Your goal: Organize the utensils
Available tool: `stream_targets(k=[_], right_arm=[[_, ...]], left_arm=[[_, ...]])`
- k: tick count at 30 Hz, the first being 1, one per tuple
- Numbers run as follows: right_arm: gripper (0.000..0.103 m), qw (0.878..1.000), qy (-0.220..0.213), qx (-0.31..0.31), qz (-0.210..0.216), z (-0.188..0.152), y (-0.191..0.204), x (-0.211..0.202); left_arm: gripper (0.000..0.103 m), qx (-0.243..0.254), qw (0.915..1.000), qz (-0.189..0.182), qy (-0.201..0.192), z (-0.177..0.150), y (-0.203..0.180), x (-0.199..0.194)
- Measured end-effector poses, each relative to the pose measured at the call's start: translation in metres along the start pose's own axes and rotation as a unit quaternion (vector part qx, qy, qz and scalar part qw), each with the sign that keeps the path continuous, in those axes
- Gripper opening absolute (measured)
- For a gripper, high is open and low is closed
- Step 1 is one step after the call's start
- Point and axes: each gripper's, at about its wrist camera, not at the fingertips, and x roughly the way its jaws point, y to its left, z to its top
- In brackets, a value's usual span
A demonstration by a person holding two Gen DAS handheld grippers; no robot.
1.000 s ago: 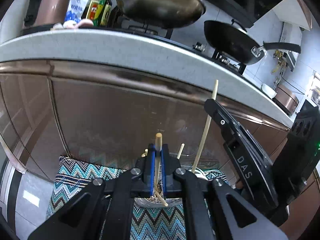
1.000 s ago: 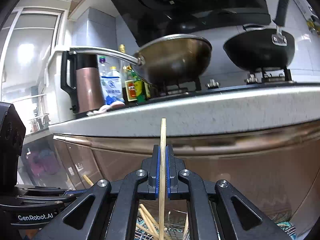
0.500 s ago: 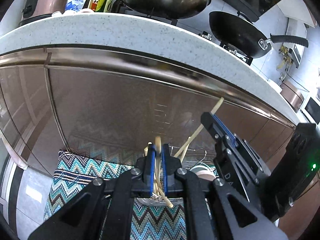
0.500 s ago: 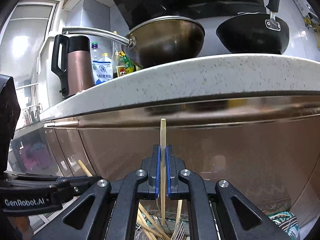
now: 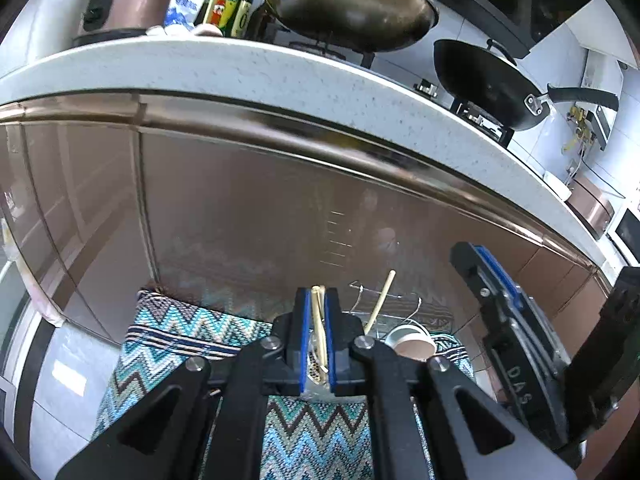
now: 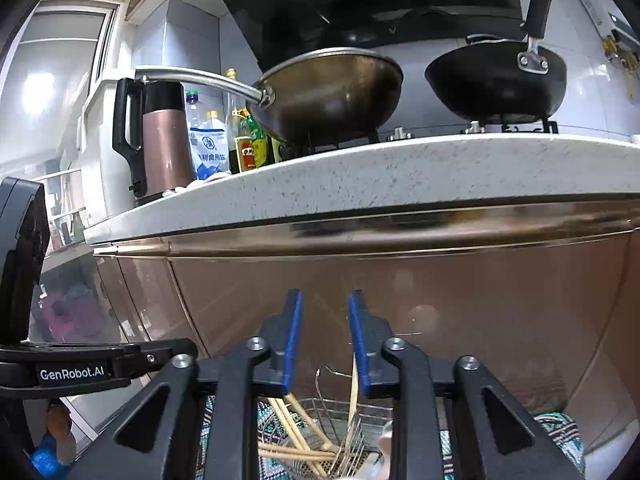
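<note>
Jaws: your left gripper (image 5: 317, 334) pinching chopstick (image 5: 319, 322) mid-shaft, right gripper (image 6: 323, 344) spread empty. Light, stiff, probably slippery; grip mid-length.

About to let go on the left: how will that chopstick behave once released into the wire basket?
The chopstick looks thin, stiff and light, so it should drop cleanly. Being slim, it may tip and lean on the wire basket rim, like the others there.

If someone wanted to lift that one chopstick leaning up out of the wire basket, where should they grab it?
Probably by its free upper end. The chopstick leans up out of the basket, clear of the cup, so a gripper coming from above could close across the thin shaft.
</note>
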Motion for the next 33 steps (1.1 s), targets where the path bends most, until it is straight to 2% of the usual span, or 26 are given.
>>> stream_targets(k=[2, 4, 9, 11, 19, 22, 27, 33], right_arm=[[0.038, 1.0, 0.0, 0.0, -0.004, 0.002, 0.001, -0.008], [0.041, 1.0, 0.001, -0.001, -0.008, 0.003, 0.003, -0.019], [0.055, 1.0, 0.008, -0.003, -0.02, 0.0, 0.009, -0.05], [0.06, 1.0, 0.012, -0.006, -0.027, -0.003, 0.013, -0.065], [0.074, 0.998, 0.025, -0.018, -0.046, -0.016, 0.024, -0.117], [0.078, 0.998, 0.027, -0.025, -0.052, -0.023, 0.027, -0.14], [0.085, 0.997, 0.022, -0.038, -0.066, -0.031, 0.03, -0.176], [0.098, 0.995, 0.012, -0.039, -0.086, -0.037, 0.027, -0.21]], left_arm=[[0.02, 0.003, 0.9999, 0.007, -0.008, -0.003, -0.001, -0.012], [0.024, 0.006, 0.9997, 0.013, -0.019, -0.008, -0.001, -0.025], [0.029, 0.028, 0.9974, 0.043, -0.05, -0.023, -0.009, -0.06], [0.036, 0.033, 0.9962, 0.052, -0.062, -0.03, -0.011, -0.074], [0.039, 0.067, 0.9861, 0.096, -0.118, -0.06, -0.03, -0.134], [0.052, 0.078, 0.9818, 0.11, -0.134, -0.073, -0.039, -0.152], [0.053, 0.092, 0.9765, 0.119, -0.154, -0.094, -0.05, -0.175], [0.053, 0.103, 0.973, 0.128, -0.162, -0.11, -0.058, -0.192]])
